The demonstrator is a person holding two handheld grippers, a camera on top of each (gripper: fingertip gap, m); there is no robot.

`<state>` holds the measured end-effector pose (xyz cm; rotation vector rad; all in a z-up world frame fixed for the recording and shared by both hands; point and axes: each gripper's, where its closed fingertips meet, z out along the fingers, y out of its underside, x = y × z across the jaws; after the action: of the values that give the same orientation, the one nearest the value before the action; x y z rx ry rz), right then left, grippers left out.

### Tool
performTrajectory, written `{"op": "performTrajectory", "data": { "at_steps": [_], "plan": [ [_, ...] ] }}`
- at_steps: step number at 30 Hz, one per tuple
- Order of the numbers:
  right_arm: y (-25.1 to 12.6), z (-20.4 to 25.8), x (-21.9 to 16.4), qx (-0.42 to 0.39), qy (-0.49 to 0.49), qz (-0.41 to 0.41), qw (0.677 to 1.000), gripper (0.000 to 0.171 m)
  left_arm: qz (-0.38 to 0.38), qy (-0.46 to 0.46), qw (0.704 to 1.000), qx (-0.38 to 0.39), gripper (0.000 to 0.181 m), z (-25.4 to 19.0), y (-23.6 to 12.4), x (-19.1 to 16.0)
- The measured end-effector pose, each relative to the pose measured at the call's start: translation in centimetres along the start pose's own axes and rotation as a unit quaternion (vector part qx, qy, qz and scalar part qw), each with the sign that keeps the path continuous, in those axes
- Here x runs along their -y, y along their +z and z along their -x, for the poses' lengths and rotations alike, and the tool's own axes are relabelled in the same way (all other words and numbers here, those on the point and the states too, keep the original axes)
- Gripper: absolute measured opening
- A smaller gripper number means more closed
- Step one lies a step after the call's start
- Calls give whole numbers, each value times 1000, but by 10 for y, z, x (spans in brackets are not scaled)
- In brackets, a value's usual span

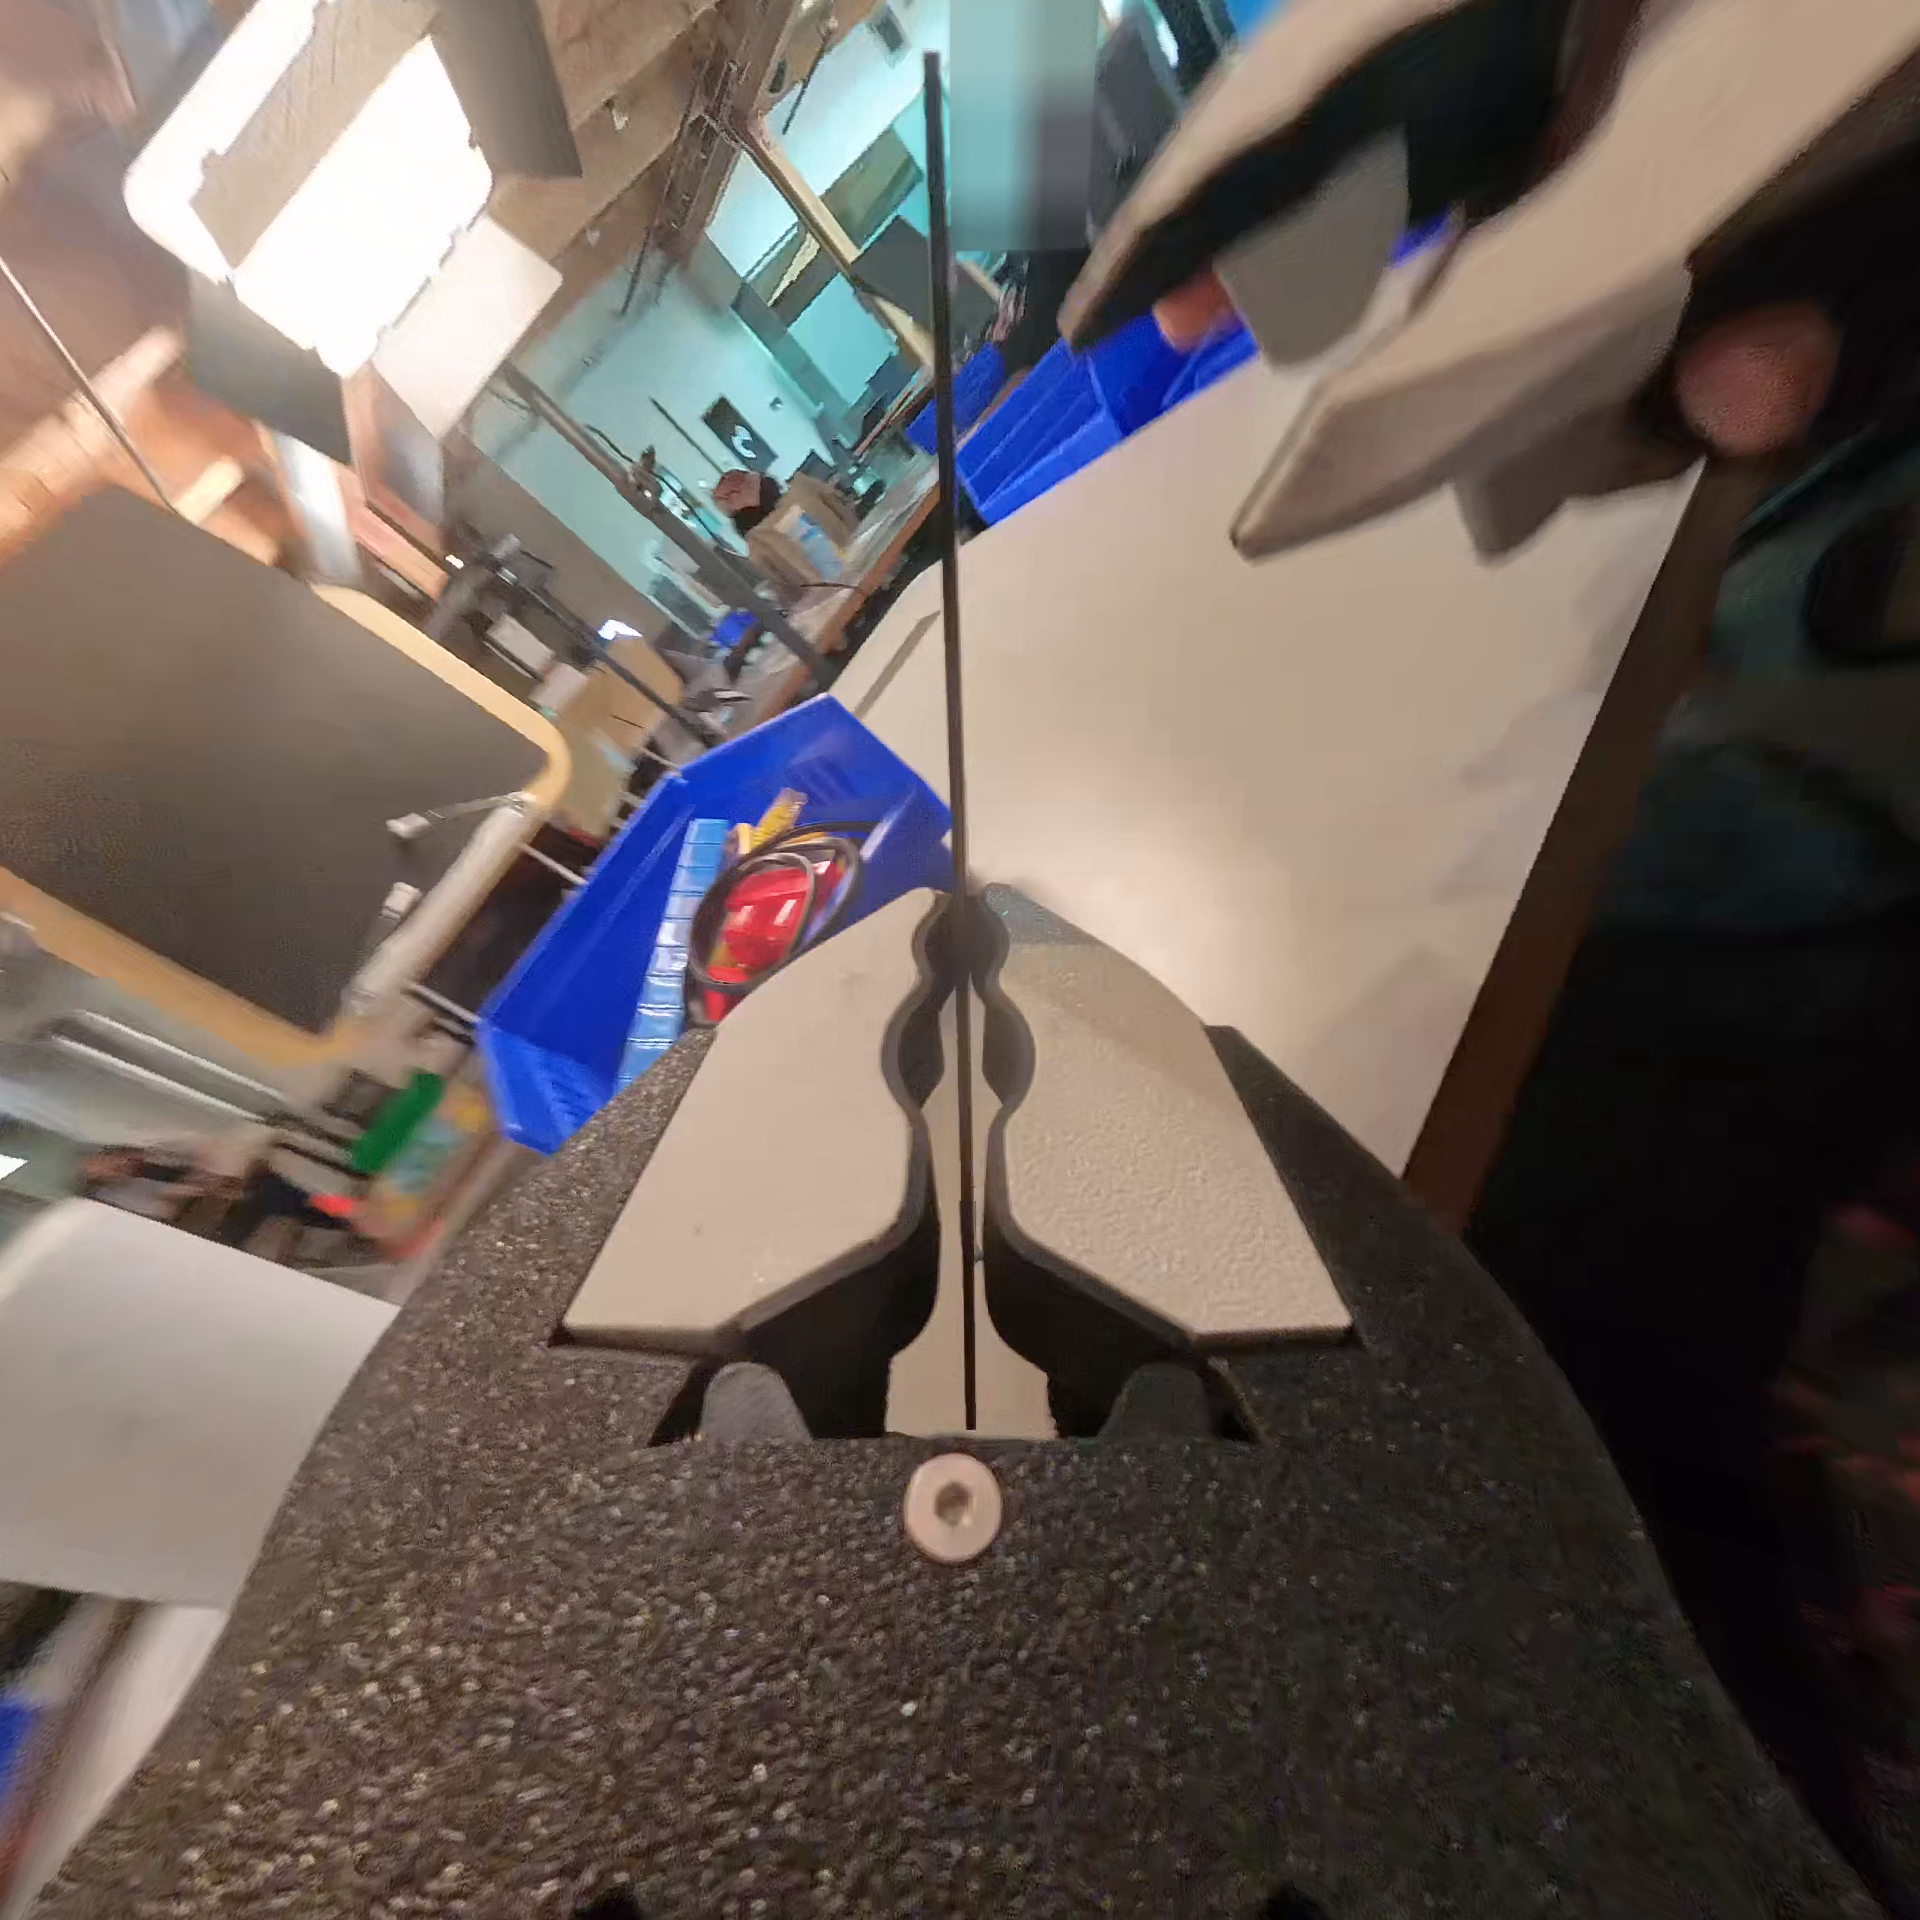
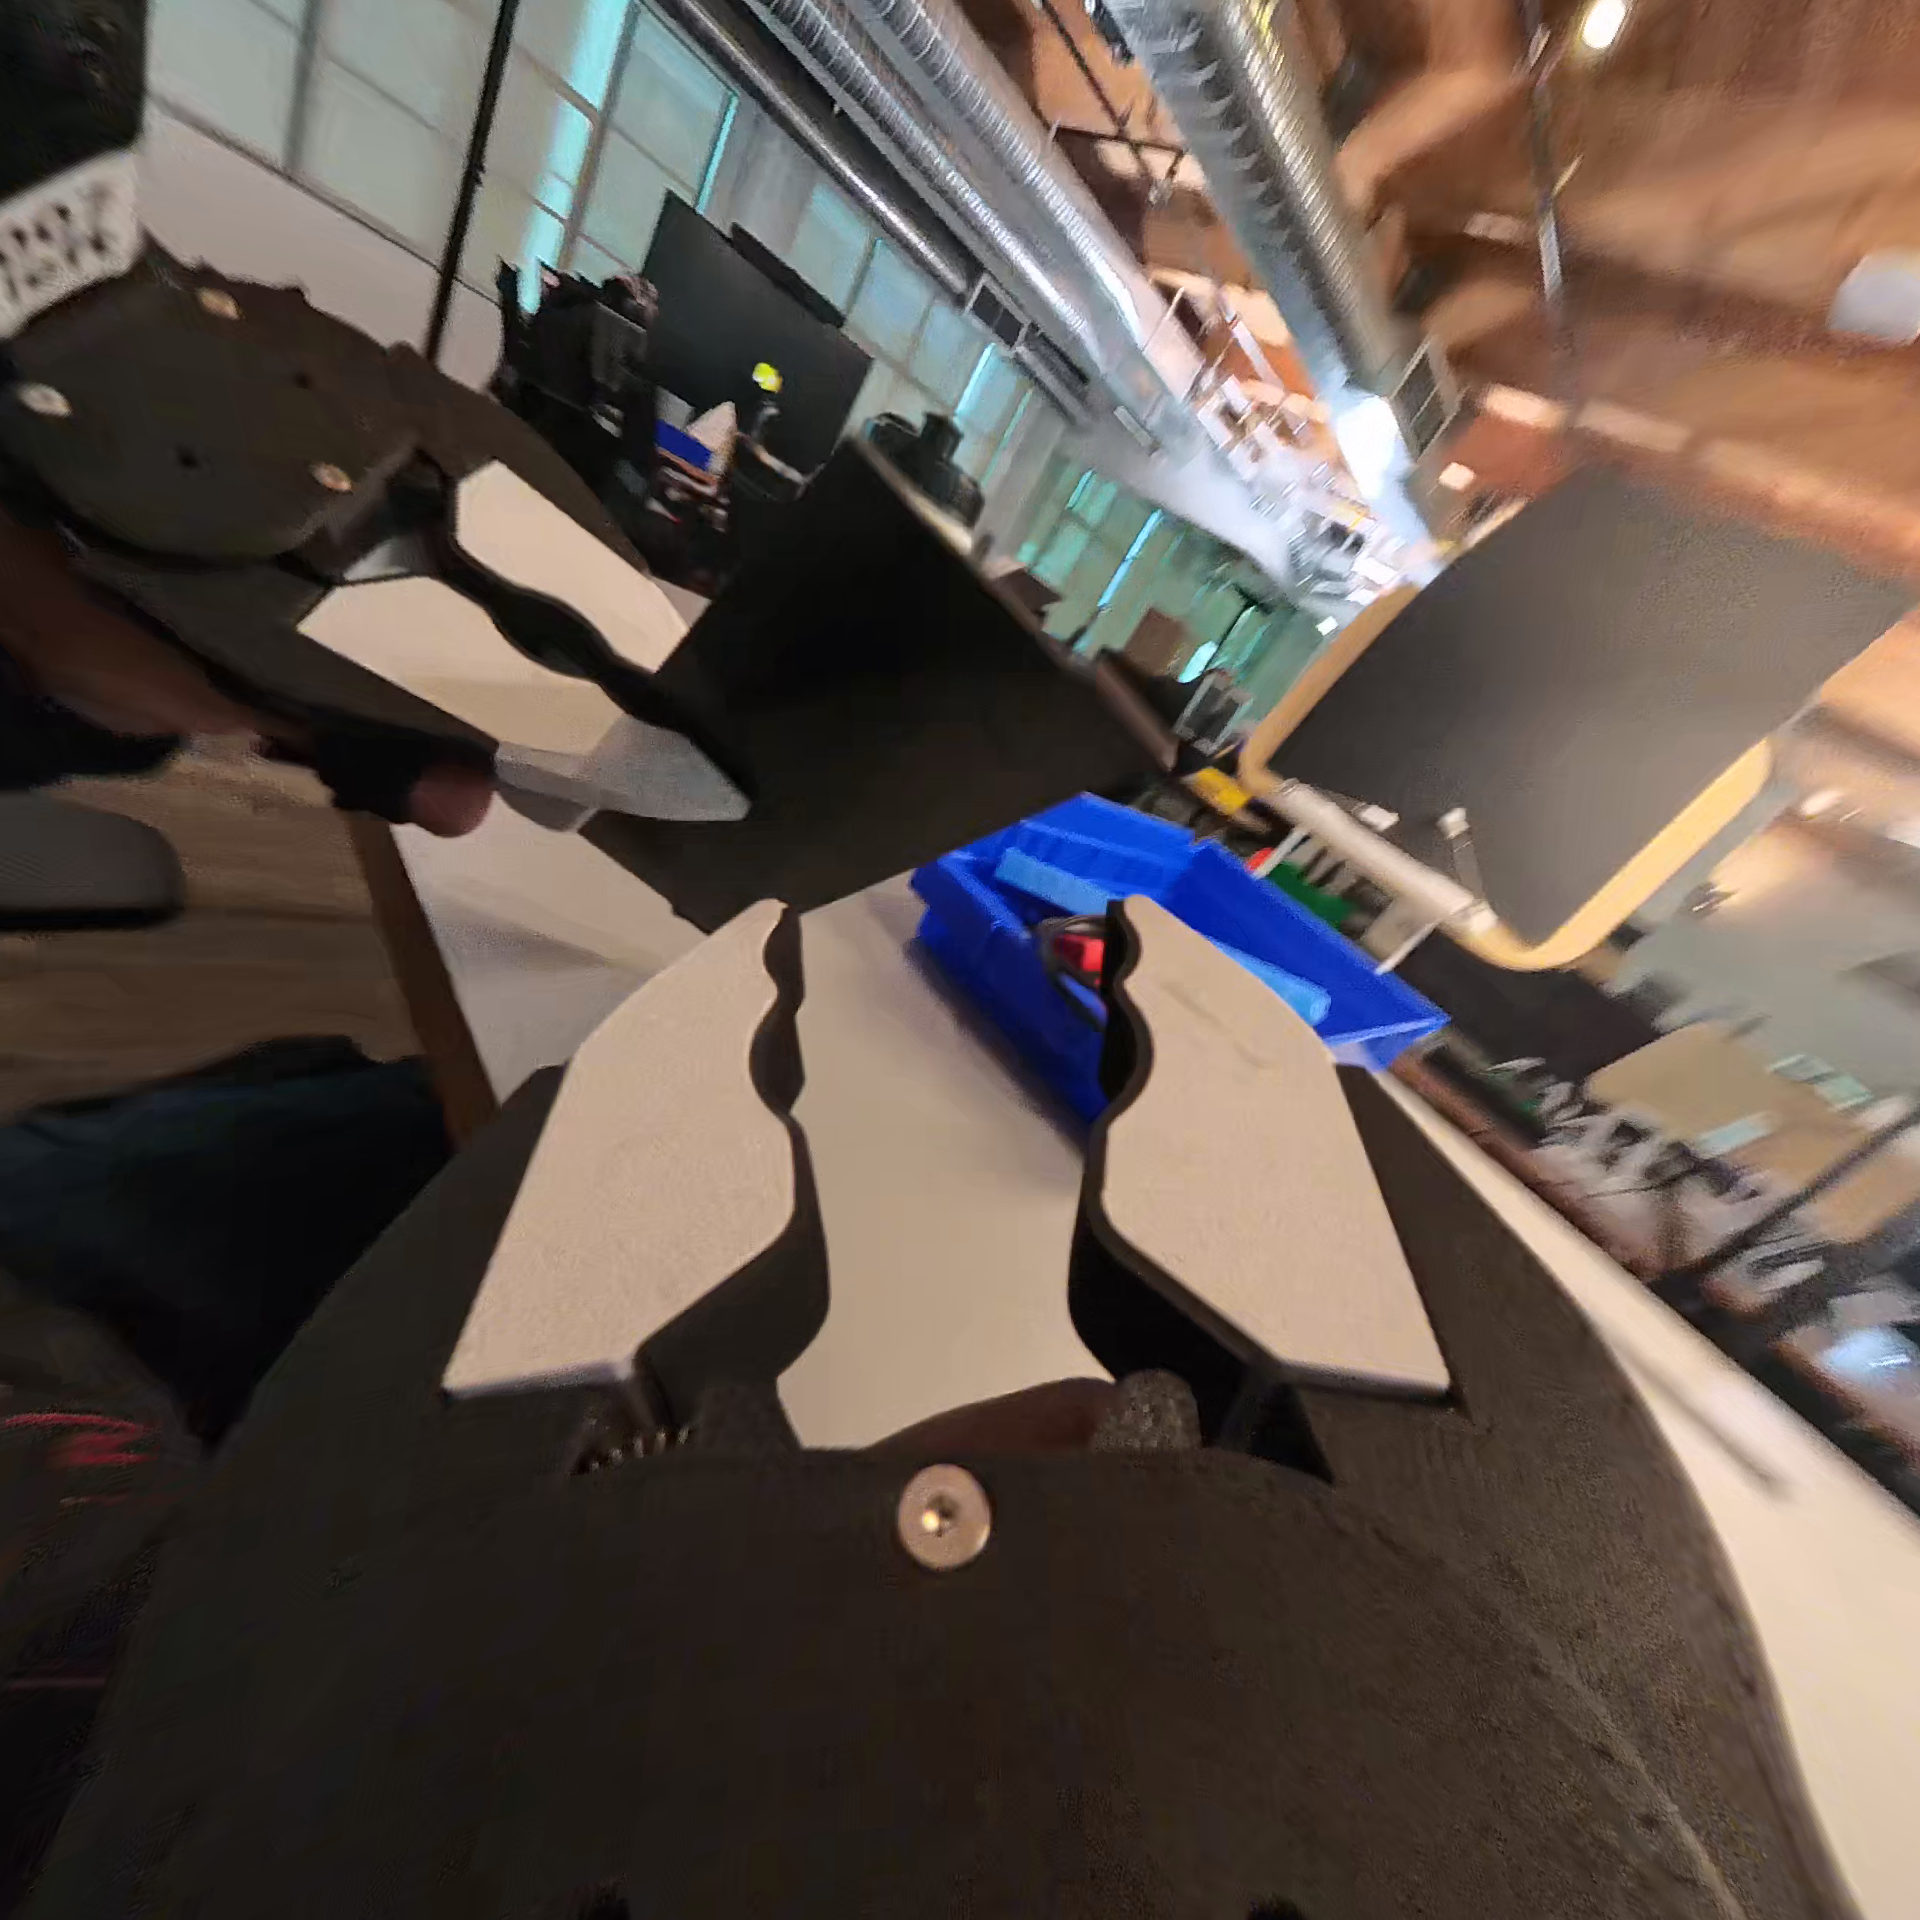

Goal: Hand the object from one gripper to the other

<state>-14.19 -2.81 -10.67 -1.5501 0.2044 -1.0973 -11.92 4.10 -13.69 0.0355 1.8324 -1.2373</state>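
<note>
Left tool (image 1: 961, 935) pinched on a thin black sheet (image 2: 883, 707), edge-on between grey wavy-edged fingers (image 1: 790, 1122), flat and matte, rising past the tips. Right tool (image 2: 951, 925) spread and empty, just below the sheet's lower edge. Beyond, white bench (image 1: 1247, 748) with blue bin (image 1: 644, 904) near its far edge.

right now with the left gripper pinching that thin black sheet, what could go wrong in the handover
1. The left gripper holds the black sheet only at its edge, so it may pivot or slip.
2. The right gripper is open just below the sheet; closing now could miss it.
3. A dropped sheet could land near the blue bin.
</note>
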Motion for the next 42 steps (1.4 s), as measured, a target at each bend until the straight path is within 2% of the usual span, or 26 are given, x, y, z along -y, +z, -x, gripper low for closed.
{"op": "performTrajectory", "data": {
  "at_steps": [5,8,11,12,15,18,21,24,28,31,36,42],
  "plan": [
    [-1,5,1,-19,-103,17,994,64,30,144,989,1,3,-14,3,-8],
    [1,10,-10,-8,-145,44,988,41,23,213,977,-16,3,-26,1,-9],
    [2,20,-26,26,-171,77,982,18,19,213,977,-6,3,-24,1,-8],
    [3,22,-30,35,-161,89,982,10,8,197,980,1,11,-21,1,-5],
    [6,16,-33,31,-91,97,991,4,-55,102,993,20,46,-6,-6,15],
    [6,0,-29,10,19,82,996,2,-133,-28,990,43,55,20,-20,35],
    [4,-10,-26,16,142,57,988,2,-153,-172,973,31,56,39,-23,29],
    [2,-17,-21,28,251,19,968,2,-126,-327,936,-16,57,42,-12,6],
    [2,-18,-10,54,333,-31,941,2,-95,-502,854,-102,60,27,4,-16],
    [2,-19,-12,55,352,-38,934,2,-82,-547,827,-102,62,27,10,-27],
    [2,-24,-11,45,369,-53,927,2,-84,-538,835,-84,63,31,9,-28],
    [-14,-46,9,26,407,-149,901,2,-79,-549,820,-143,63,11,11,-14]
  ]
}}
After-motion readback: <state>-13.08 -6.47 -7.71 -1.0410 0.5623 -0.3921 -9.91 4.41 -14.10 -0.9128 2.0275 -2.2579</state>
